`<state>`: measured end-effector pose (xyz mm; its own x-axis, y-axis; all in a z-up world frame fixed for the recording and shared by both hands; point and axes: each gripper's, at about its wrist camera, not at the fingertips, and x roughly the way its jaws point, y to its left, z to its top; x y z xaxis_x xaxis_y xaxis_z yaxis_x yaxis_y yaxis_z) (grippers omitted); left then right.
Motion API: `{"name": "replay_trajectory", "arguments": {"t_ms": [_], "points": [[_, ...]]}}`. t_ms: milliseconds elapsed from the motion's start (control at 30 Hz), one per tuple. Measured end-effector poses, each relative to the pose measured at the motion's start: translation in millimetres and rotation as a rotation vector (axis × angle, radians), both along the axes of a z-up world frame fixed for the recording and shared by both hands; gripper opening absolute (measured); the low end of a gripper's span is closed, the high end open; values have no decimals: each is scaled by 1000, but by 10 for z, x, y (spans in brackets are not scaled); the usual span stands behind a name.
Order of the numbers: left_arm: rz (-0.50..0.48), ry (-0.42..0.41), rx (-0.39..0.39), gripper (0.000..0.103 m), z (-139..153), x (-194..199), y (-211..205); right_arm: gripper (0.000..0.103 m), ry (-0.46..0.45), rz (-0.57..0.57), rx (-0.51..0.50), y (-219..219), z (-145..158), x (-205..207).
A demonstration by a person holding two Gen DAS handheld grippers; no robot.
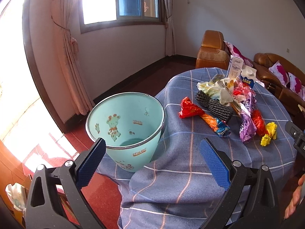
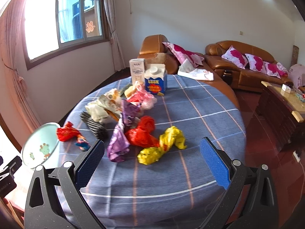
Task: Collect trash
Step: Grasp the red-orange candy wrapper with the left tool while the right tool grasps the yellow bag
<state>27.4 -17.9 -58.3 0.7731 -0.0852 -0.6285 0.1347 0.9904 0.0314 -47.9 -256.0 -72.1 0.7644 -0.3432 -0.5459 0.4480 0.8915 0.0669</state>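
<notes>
A mint green trash bin [image 1: 125, 131] with a deer print stands beside the round table [image 1: 181, 162], at its left edge; it also shows in the right wrist view [image 2: 41, 145]. Trash lies on the blue checked cloth [image 2: 190, 114]: a yellow bag [image 2: 162, 146], a red bag [image 2: 142, 132], a purple wrapper [image 2: 119, 141], a red-orange wrapper [image 1: 200, 115], a dark rope bundle [image 1: 213, 103], crumpled bags [image 2: 106, 105] and two cartons [image 2: 155, 80]. My left gripper [image 1: 152, 150] is open and empty near the bin. My right gripper [image 2: 152, 148] is open and empty, just before the yellow bag.
Brown leather sofas [image 2: 238, 63] with pink pillows stand behind the table. A wooden coffee table [image 2: 282, 103] is at the right. A window [image 2: 63, 19] and curtains are on the left wall. The floor is red tile [image 1: 99, 194].
</notes>
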Motion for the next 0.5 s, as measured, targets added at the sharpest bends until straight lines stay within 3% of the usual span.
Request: {"name": "replay_trajectory", "arguments": {"t_ms": [100,200,500], "points": [[-18,23,11,97,-142,73,-86,97,23,-47,18,-234,-142,-16],[-33,66,2,96,-271,180,-146,78,62,-84,44,-479,-280,27],[-64,104,-1,96,-386,587,-446,73,145,-57,158,-709,-550,471]]}}
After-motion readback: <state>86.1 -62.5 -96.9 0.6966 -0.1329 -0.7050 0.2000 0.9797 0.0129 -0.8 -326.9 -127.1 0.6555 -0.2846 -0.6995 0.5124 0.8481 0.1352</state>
